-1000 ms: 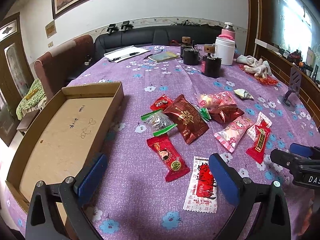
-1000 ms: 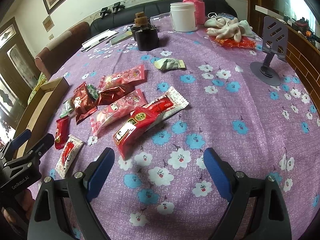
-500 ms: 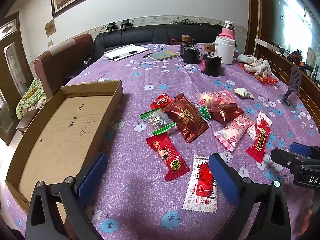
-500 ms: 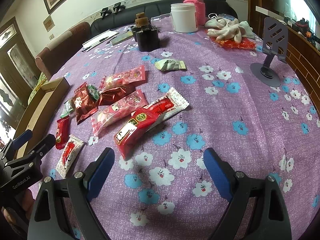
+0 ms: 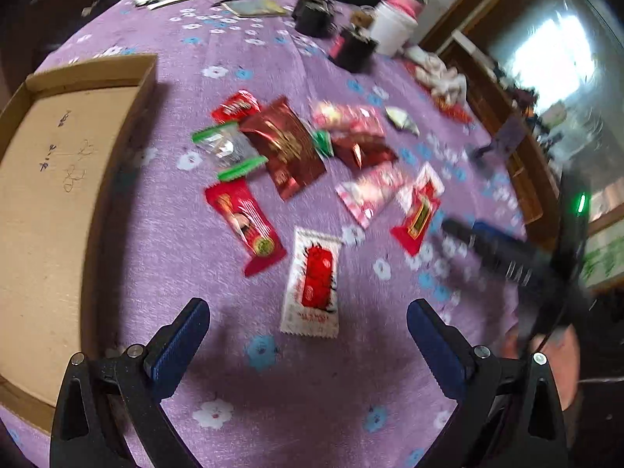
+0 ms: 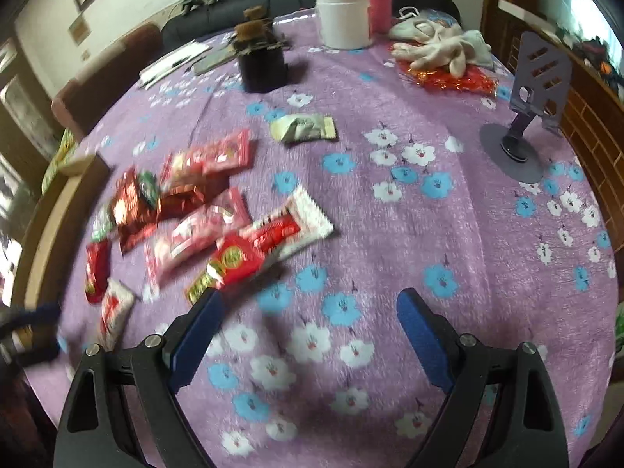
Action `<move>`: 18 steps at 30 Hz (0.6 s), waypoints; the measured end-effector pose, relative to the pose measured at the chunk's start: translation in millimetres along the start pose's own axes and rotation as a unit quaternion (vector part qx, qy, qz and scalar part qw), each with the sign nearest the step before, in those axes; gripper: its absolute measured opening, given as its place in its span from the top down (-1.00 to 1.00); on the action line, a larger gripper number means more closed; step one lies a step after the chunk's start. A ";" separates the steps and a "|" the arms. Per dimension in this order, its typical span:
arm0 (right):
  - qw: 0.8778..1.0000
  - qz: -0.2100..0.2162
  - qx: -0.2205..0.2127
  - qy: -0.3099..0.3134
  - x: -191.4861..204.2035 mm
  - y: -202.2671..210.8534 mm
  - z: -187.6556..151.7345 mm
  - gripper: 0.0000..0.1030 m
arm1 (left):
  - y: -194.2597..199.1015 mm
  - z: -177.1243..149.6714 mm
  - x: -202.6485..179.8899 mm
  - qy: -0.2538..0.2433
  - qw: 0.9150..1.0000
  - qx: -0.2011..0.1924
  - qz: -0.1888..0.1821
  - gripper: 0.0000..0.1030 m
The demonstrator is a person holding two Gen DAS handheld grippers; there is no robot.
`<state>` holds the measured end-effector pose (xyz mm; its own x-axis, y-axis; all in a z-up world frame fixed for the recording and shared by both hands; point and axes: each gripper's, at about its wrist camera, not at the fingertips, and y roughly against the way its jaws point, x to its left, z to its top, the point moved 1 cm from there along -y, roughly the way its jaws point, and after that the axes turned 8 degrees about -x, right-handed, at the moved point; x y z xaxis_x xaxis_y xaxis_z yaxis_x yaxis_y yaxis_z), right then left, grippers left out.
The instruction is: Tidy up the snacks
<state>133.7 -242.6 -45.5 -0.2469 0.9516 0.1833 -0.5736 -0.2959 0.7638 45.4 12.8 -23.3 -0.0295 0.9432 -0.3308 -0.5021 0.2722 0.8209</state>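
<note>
Left gripper (image 5: 308, 331): fingers spread wide, holding nothing, pointing down over the purple flowered bench (image 5: 319, 397). White packet with a red panel (image 5: 312, 280) lies flat just ahead of the gap between the fingers, toward 12 o'clock, apart from both pads. Red packet with a round green badge (image 5: 245, 226) at 11 o'clock of it, close by. Cardboard tray (image 5: 46, 202) at 9 o'clock of the left gripper, nothing in it, pen marks on its floor. The other snacks (image 5: 304, 144) sit loose further out at 12 to 1 o'clock, some overlapping.

Right gripper (image 6: 308, 319): fingers spread wide, nothing between them but bare cloth. A red wrapper (image 6: 234, 263) reaches the tip of the left finger (image 6: 199, 331); contact cannot be told through blur. It overlaps a white-edged packet (image 6: 296, 224). A pale green packet (image 6: 304, 128) lies alone at 12 o'clock, well apart. Phone stand (image 6: 522, 132) at 2 o'clock. White tub (image 6: 343, 17), dark jar (image 6: 261, 62) and gloves (image 6: 440, 46) along the far edge.
</note>
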 end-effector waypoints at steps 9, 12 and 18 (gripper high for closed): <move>0.998 -0.016 0.061 0.000 27.6 -26.6 2.0 -0.74 | -44.1 -11.2 -28.2 -0.102 0.992 0.029 0.067 -0.98; 0.997 -0.035 0.067 0.025 37.0 -28.0 2.4 -0.74 | -49.1 -9.0 -33.5 -0.121 0.989 0.032 0.080 -0.98; 0.997 -0.032 0.063 -0.004 35.0 -27.0 -4.1 -0.75 | -51.8 -2.5 -34.0 -0.116 0.990 0.018 0.078 -0.98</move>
<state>137.4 -201.6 -62.3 -0.2070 0.9688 0.1366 -0.4848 -0.2228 0.8457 70.3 -33.9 -55.8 0.0977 0.9914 -0.0870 -0.4761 0.1233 0.8707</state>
